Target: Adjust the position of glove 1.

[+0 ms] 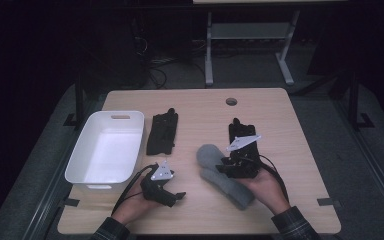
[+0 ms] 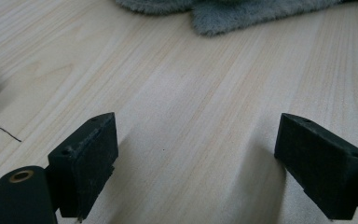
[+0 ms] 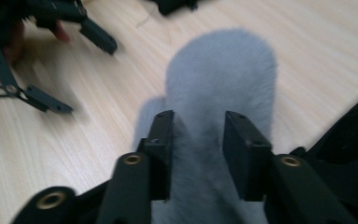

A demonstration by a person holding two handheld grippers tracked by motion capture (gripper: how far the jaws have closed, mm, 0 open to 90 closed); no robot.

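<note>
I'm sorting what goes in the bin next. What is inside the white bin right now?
The white bin looks empty in the high view: only its bare white floor shows. Its near wall hides a thin strip of the floor just behind it, so that edge cannot be checked.

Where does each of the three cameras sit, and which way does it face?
High view: above the person's side, looking forward and down on the table; both hands, left gripper and right gripper show.
Left gripper view: rides the left gripper, looking across bare wood at the grey mitten; its own two jaws stand wide apart.
Right gripper view: rides the right gripper, looking along the grey mitten; its jaws straddle it.
Shared: all three show the grey mitten; the right gripper view also shows the left gripper.
</note>
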